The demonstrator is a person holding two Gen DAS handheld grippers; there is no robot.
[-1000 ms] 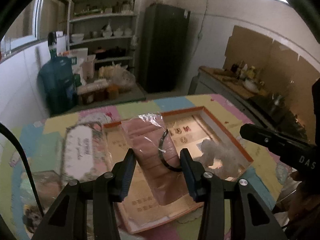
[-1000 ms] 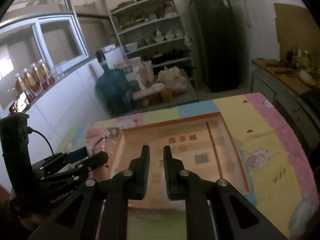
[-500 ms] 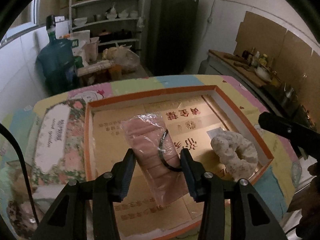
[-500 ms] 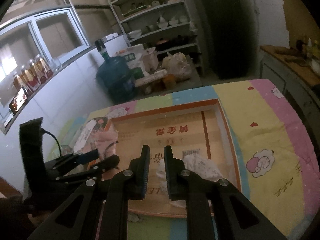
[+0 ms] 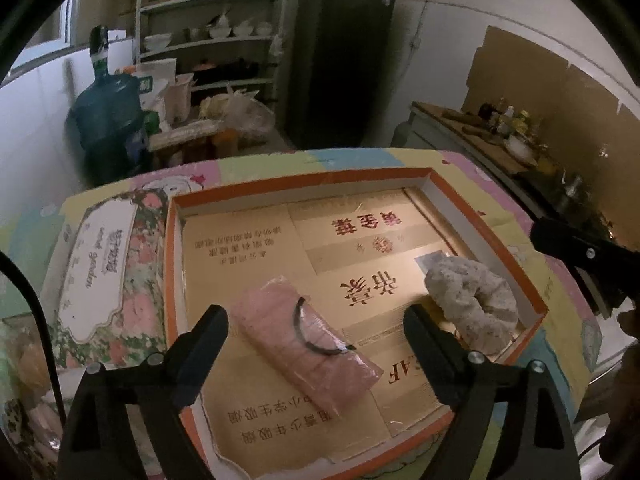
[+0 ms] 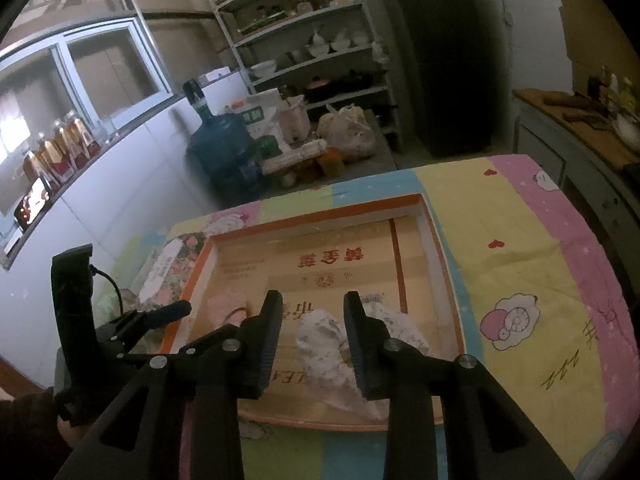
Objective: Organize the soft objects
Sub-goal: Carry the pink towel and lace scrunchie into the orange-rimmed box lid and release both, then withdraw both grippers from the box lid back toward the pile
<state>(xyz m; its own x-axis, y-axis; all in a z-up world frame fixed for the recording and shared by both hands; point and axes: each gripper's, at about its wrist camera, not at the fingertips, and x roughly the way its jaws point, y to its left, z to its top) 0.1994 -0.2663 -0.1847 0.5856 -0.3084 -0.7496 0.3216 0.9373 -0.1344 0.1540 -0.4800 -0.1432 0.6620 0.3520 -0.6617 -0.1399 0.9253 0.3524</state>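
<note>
Pink packet [image 5: 308, 344], clear-wrapped, black band looped round it, lying slantwise on box [image 5: 486, 236] floor, free between left gripper [image 5: 316, 340] fingers, just spread wide. White fluffy scrunchie [image 5: 472, 308] bunched at box's right wall, under right gripper [image 6: 312, 336]; fingers just parted, part-open, nothing gripped. Box on patterned surface [image 6: 512, 264].
</note>
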